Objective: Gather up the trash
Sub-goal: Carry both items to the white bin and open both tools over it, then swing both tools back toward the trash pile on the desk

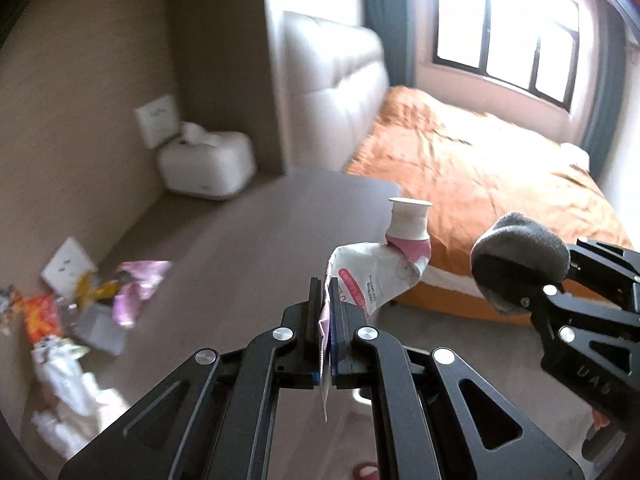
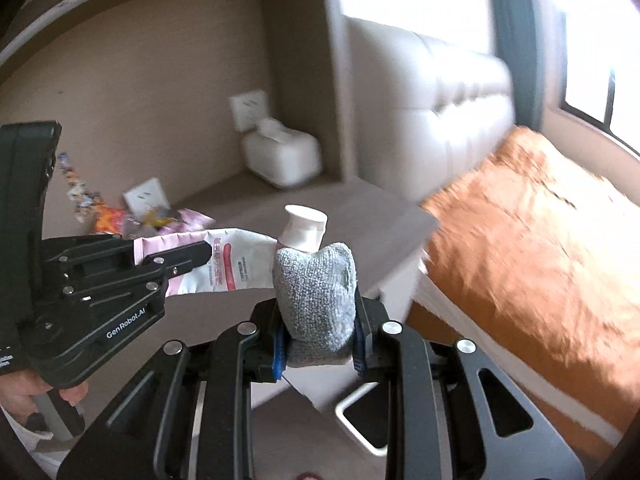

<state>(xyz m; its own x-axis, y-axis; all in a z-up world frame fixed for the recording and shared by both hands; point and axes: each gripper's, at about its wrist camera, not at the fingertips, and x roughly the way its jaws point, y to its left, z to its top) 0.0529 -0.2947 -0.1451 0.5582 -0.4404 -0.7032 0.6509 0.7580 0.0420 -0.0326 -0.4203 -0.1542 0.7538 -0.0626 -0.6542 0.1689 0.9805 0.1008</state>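
Trash is seen in two places: a heap of wrappers (image 1: 100,300) and crumpled white paper (image 1: 68,392) is spread on the grey-brown counter (image 1: 240,240) by the wall, and two pieces are carried in the grippers in the air beyond the counter's edge. Largest in view is the bed with its orange cover (image 1: 480,184) and padded white headboard (image 1: 332,80), set under a dark-framed window (image 1: 508,32). A white tissue box (image 1: 208,164) is placed in the counter's far corner, beside a wall socket (image 1: 158,120); a second socket (image 1: 68,264) is partly hidden behind the wrappers. On the floor below, a white-rimmed bin (image 2: 368,420) is partly seen under the right gripper.

A squeezed white-and-pink tube (image 1: 376,276) with a white cap (image 1: 408,220) is pinched flat at its tail end by the left gripper (image 1: 326,312), whose jaws are pressed fully together on it; the cap is pointed away from the camera. A folded grey cloth pad (image 2: 316,300) is clamped between the jaws of the right gripper (image 2: 320,344), which are kept slightly apart by its thickness. The two grippers are held just beside each other, the tube's cap being seen right behind the grey pad in the right wrist view.
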